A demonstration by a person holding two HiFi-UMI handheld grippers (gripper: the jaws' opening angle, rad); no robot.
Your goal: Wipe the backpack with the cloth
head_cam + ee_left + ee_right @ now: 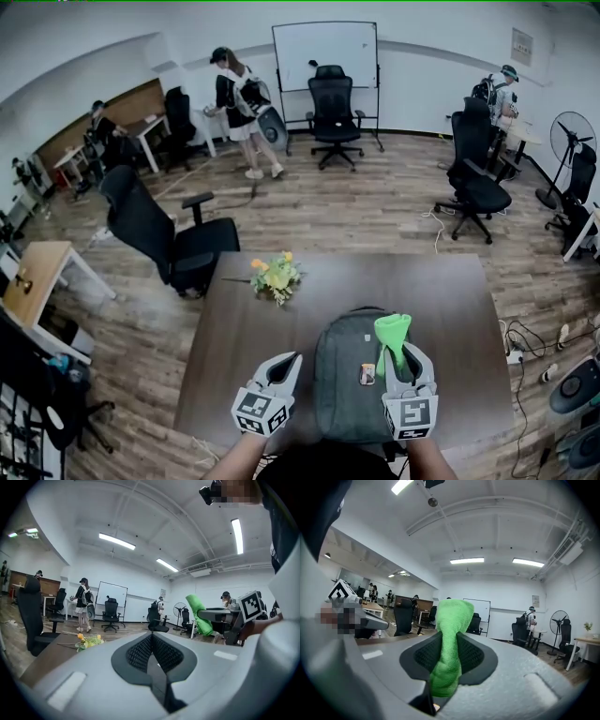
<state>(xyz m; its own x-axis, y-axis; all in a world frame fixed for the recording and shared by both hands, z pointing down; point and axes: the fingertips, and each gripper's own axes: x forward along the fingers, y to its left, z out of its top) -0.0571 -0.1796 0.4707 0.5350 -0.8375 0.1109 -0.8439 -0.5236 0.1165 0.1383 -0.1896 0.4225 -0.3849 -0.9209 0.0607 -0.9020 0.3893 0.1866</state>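
Grey soft backpack (349, 380) lies on the bench (234, 347); my right gripper (405, 356) pinches the light, floppy green cloth (447, 620); left gripper (287, 364) clenched, empty.

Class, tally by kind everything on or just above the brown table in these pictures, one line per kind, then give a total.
Backpack: 1
Green cloth: 1
Flower bunch: 1
Tools: 2, left tool and right tool
Total: 5
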